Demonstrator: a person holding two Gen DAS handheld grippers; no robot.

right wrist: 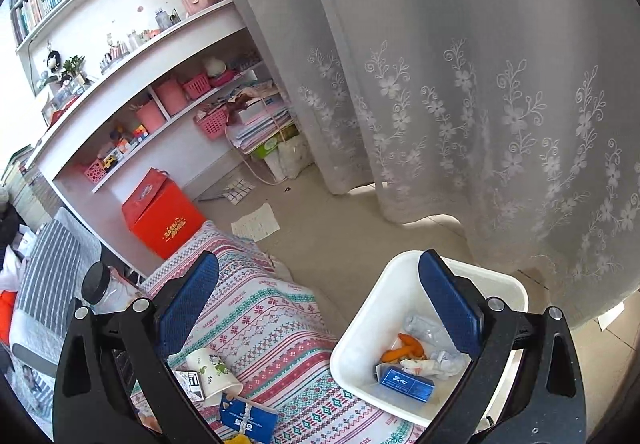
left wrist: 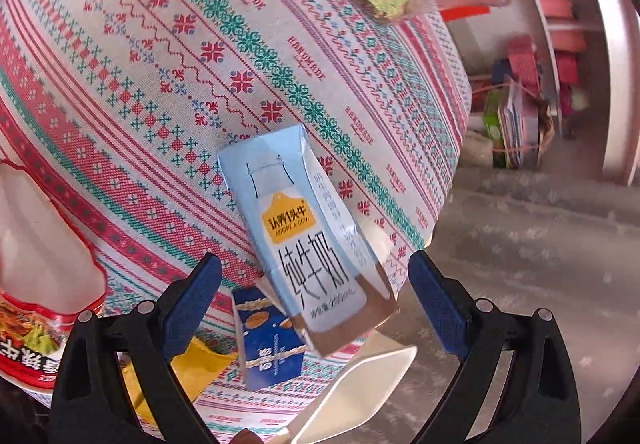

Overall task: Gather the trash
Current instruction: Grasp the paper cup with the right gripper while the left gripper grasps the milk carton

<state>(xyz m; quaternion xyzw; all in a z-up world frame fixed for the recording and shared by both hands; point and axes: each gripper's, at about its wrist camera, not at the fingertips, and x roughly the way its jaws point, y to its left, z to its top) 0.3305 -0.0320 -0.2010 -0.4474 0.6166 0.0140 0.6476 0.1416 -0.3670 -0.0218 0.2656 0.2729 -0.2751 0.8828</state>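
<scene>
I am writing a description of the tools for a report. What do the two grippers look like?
Both look identical. The left gripper and right gripper each have a black frame with round silver rivets and two flat fingers covered in dark blue textured pads. No cables, markings or sleeves are visible.

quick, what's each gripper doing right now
left gripper: jaws open around the milk carton, not clamped.
right gripper: jaws open, holding nothing, above the white bin.

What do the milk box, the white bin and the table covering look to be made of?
Milk box: likely coated paperboard, smooth and slightly glossy, with sharp folded edges and printed faces.
White bin: probably moulded plastic, with a smooth uniform wall and rounded corners.
Table covering: woven fabric by the look, matte, with a visible weave in its cross-stitch style pattern and a soft drape over the edge.
</scene>
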